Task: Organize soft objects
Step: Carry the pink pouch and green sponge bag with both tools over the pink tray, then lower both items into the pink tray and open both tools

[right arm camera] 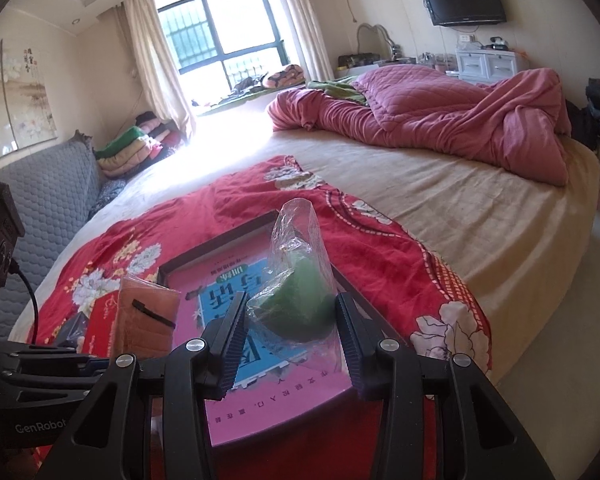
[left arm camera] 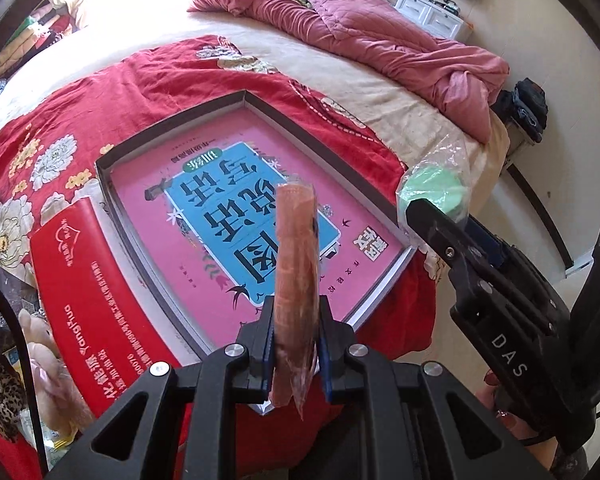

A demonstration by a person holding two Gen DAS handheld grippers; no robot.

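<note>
My left gripper is shut on an orange soft pad in clear wrap, held on edge above the shallow box with a pink and blue printed bottom. The same pad shows in the right wrist view, at the left. My right gripper is shut on a green soft sponge in a clear plastic bag, held over the box's near right side. In the left wrist view the green sponge and right gripper are at the right, beside the box's corner.
The box lies on a red flowered cloth on a beige bed. A red box lid lies left of it. A rumpled pink quilt covers the far side. A plush toy is at the lower left.
</note>
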